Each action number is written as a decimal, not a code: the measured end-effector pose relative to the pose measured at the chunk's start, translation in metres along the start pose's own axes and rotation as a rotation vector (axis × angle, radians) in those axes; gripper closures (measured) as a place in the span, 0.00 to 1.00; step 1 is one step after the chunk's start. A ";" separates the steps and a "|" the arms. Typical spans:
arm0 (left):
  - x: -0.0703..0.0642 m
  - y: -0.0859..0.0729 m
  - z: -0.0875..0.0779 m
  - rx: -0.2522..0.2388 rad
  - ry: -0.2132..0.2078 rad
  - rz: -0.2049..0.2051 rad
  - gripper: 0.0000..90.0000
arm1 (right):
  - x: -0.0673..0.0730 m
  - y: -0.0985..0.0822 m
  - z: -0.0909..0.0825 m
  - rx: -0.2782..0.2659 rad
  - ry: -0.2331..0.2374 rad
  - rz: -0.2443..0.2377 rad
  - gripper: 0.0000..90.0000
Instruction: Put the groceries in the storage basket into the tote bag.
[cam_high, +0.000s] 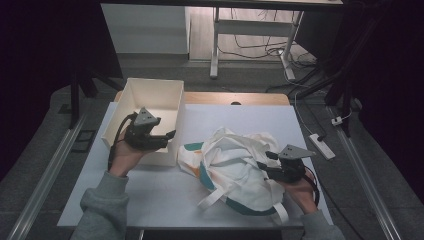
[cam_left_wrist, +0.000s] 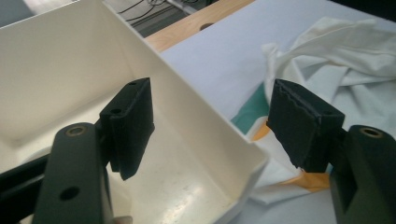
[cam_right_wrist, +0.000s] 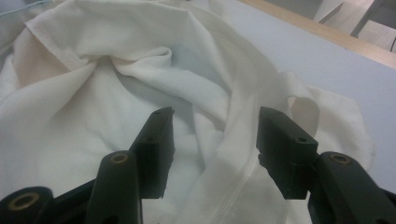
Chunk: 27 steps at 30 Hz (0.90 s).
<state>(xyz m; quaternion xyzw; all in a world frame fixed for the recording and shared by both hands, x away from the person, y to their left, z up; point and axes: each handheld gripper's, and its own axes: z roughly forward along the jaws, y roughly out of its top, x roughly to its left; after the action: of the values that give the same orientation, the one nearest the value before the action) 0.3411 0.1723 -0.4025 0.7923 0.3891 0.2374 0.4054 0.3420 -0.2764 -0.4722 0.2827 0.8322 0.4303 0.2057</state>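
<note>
A white open-topped box (cam_high: 150, 82) stands at the table's left. Beside it lies a crumpled white cloth bag (cam_high: 235, 160) with teal and orange trim and white straps. My left gripper (cam_high: 167, 139) hovers over the box's near right corner. In the left gripper view it (cam_left_wrist: 210, 121) is open, one jaw over the box's inside (cam_left_wrist: 56, 70) and the other outside, above the bag's edge (cam_left_wrist: 345, 60). My right gripper (cam_high: 265, 160) rests at the bag's right side. In the right gripper view it (cam_right_wrist: 215, 140) is open above the white cloth (cam_right_wrist: 93, 93), a seamed fold running between the jaws.
A pale sheet (cam_high: 150, 195) covers the table, with a wooden strip (cam_high: 235, 97) at its far edge. On the floor to the right lies a power strip (cam_high: 321, 145) with cables. Desk legs (cam_high: 215, 50) stand behind the table.
</note>
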 end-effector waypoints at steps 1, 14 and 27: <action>0.002 -0.001 0.001 0.006 0.009 -0.001 0.35 | 0.000 0.000 0.000 0.000 0.000 0.000 0.52; 0.030 -0.004 0.004 0.054 0.082 -0.066 0.34 | 0.003 -0.003 -0.002 0.010 -0.002 0.002 0.52; 0.064 -0.017 0.007 0.111 0.144 -0.153 0.31 | 0.004 -0.004 0.001 0.026 0.005 -0.004 0.52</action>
<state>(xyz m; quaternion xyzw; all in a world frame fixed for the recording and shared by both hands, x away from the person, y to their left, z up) 0.3766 0.2272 -0.4165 0.7624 0.4892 0.2401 0.3490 0.3383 -0.2745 -0.4768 0.2827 0.8388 0.4199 0.2005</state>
